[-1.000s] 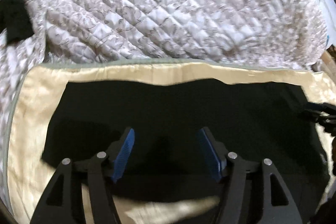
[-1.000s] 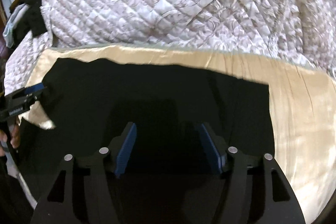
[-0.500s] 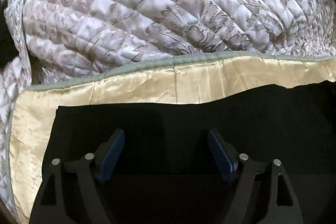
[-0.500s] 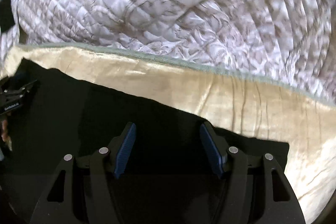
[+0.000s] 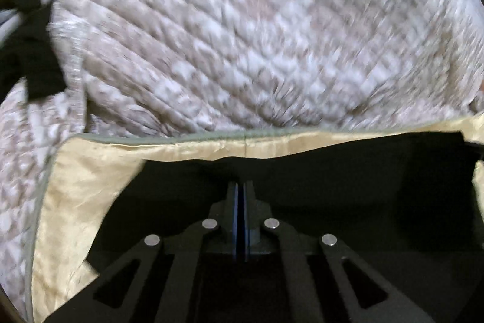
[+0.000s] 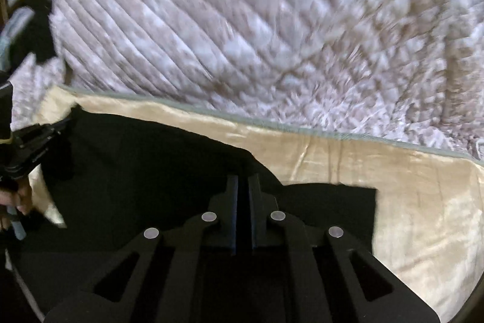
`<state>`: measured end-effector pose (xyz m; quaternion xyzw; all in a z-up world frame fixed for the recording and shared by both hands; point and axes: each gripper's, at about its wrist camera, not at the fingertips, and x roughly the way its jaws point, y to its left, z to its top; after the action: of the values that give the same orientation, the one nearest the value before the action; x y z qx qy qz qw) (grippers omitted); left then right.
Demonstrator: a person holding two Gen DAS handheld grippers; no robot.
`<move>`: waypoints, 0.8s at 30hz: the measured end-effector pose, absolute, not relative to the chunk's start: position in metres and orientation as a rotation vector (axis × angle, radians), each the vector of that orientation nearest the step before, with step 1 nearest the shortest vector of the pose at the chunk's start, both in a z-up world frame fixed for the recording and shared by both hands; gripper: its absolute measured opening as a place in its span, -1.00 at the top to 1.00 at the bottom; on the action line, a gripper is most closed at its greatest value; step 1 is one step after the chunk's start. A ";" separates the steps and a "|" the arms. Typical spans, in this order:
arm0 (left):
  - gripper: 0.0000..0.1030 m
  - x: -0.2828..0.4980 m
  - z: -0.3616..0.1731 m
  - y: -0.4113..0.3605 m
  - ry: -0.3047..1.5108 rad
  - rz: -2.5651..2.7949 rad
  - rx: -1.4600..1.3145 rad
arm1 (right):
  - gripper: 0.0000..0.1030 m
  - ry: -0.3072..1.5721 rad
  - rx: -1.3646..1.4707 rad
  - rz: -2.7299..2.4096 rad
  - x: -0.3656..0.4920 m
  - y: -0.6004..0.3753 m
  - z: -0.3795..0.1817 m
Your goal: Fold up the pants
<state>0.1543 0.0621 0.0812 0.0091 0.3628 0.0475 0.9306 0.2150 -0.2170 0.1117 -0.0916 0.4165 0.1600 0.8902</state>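
Observation:
The black pants (image 5: 332, 186) lie on a cream satin blanket (image 5: 84, 180); they also show in the right wrist view (image 6: 151, 159). My left gripper (image 5: 241, 186) is shut on the pants' far edge, which is lifted off the blanket. My right gripper (image 6: 241, 180) is shut on the pants' edge too, near their right end. The left gripper also shows at the left edge of the right wrist view (image 6: 33, 138), holding black fabric.
A quilted white and beige bedspread (image 5: 257, 50) bulges behind the cream blanket (image 6: 408, 202). A dark cloth (image 5: 27, 56) hangs at the far left. A hand (image 6: 12, 202) is at the left edge.
Both grippers have closed from open onto the pants' far edge. The fabric edge has lifted and both views are blurred by motion.

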 end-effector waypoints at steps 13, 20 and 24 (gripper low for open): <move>0.92 -0.040 0.070 0.055 0.800 0.024 -0.139 | 0.91 0.827 -0.009 0.340 -0.007 -0.257 0.111; 0.87 -0.079 0.041 0.062 0.918 0.032 -0.233 | 0.80 0.982 0.146 0.300 -0.048 -0.285 0.055; 0.16 -0.093 0.053 0.078 0.855 0.055 -0.318 | -0.02 0.932 0.251 0.286 -0.058 -0.306 0.058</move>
<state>-0.0928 0.0780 0.0531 -0.1536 0.4127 0.0265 0.8974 -0.0580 -0.3056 0.0579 0.1205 0.4467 0.1372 0.8758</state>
